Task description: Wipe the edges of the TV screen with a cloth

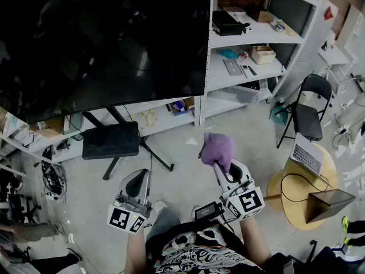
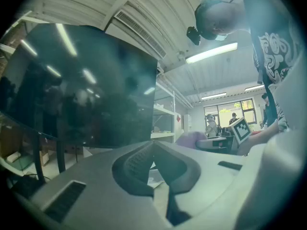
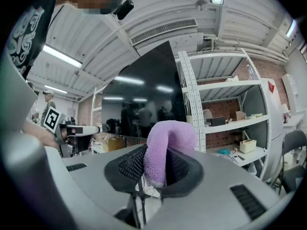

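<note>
From my feed the TV screen (image 1: 102,44) is glossy black and mirrors the ceiling lights. The cloth (image 3: 165,147) is purple, soft and nubby, like terry. The right gripper (image 3: 154,171) and left gripper (image 2: 153,162) have smooth matt grey plastic shells with black ribbed pads (image 3: 128,166) that look rubbery. The shelving (image 1: 209,50) looks like white-painted metal. The floor (image 1: 182,176) is smooth, dull grey. The round tabletop (image 1: 296,201) looks like pale wood.

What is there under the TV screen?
Under the TV screen stand its black legs, with a flat black panel beside them and a low shelf behind. Whatever is behind the screen itself is covered.
</note>
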